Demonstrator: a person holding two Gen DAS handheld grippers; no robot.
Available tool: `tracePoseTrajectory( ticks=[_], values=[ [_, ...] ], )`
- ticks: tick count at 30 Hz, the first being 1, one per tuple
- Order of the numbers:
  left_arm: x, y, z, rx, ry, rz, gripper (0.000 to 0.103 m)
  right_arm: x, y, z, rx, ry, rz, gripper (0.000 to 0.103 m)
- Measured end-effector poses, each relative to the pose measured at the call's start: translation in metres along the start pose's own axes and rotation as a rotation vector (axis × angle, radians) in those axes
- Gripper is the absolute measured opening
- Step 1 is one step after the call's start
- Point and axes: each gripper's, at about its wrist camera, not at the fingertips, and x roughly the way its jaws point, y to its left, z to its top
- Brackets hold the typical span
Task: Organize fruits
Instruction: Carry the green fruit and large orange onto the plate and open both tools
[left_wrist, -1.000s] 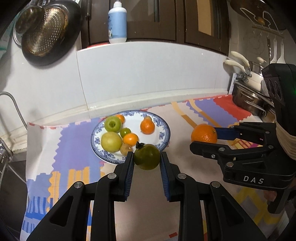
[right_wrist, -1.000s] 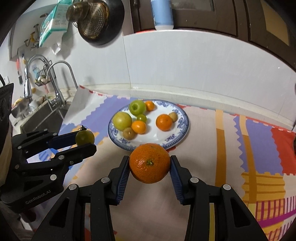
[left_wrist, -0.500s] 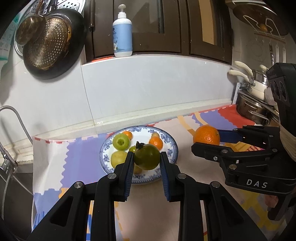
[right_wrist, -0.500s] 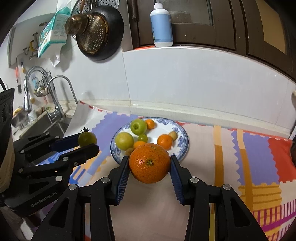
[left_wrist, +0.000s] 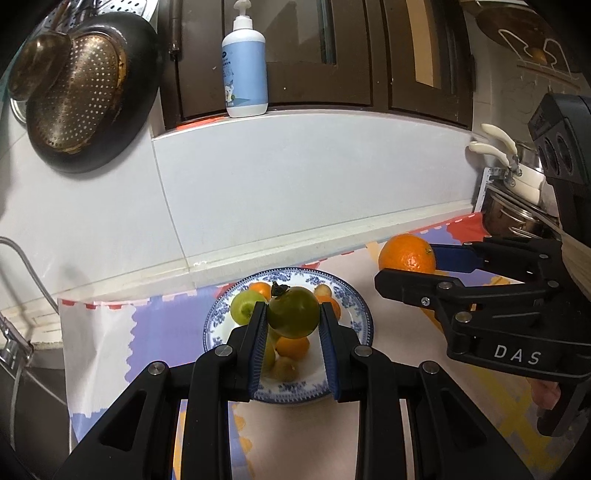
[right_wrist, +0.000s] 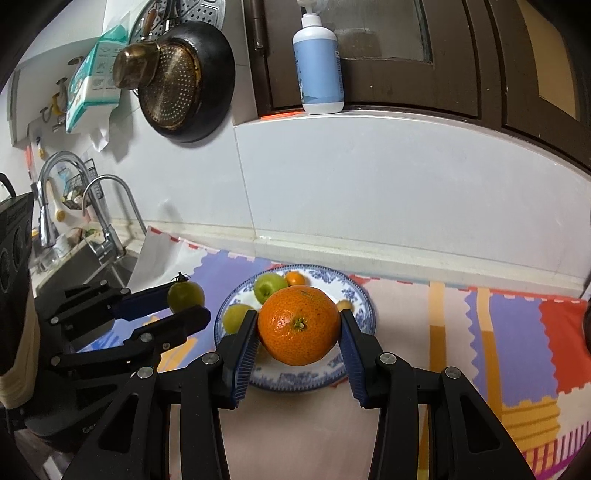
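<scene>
My left claw (left_wrist: 293, 325) pinches a dark green fruit (left_wrist: 293, 312), its blue pads pressed on both sides and the stem end turned up and to the left. The fruit hangs in the air above the plate (left_wrist: 356, 308), clear of what lies there. My right claw (right_wrist: 298, 334) pinches a big orange (right_wrist: 298, 325) the same way, its navel facing the camera, and it too is held up over the plate's near side.

The plate is white with a blue pattern on the rim. On it lie a green apple (right_wrist: 270, 287), a paler yellow-green fruit (right_wrist: 236, 317), a few small oranges (right_wrist: 295, 277) and a small brownish fruit (right_wrist: 345, 304) near the right rim. My claws hide part of the pile, so I cannot count it all.

The plate rests on a mat (right_wrist: 509, 332) of purple, red, yellow and white patches that covers the bench. Seen from each wrist, the other claw is just beside the plate, fruit in its grip.

Behind the bench is a white wall with a ledge, and on the ledge stands a pump bottle (right_wrist: 319, 62) before dark cabinet doors. A black pan (right_wrist: 188, 79) with a strainer hangs to the left. A sink with taps (right_wrist: 107, 206) is at the far left, pots (left_wrist: 517, 210) at the far right.
</scene>
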Motion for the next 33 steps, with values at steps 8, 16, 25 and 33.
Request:
tracePoseTrajectory(
  ticks=[8, 16, 25, 33],
  values=[
    [0.027, 0.008, 0.013, 0.000, 0.013, 0.009, 0.028, 0.030, -0.012, 0.012, 0.008, 0.025, 0.009, 0.044],
    [0.060, 0.015, 0.018, -0.003, 0.046, 0.008, 0.028, 0.064, -0.026, 0.021, 0.018, 0.057, 0.021, 0.044],
    [0.102, 0.030, 0.015, -0.010, 0.104, -0.002, 0.028, 0.105, -0.038, 0.024, 0.033, 0.109, 0.042, 0.044],
    [0.125, 0.038, 0.014, -0.010, 0.129, -0.014, 0.028, 0.135, -0.042, 0.019, 0.050, 0.150, 0.054, 0.044]
  ],
)
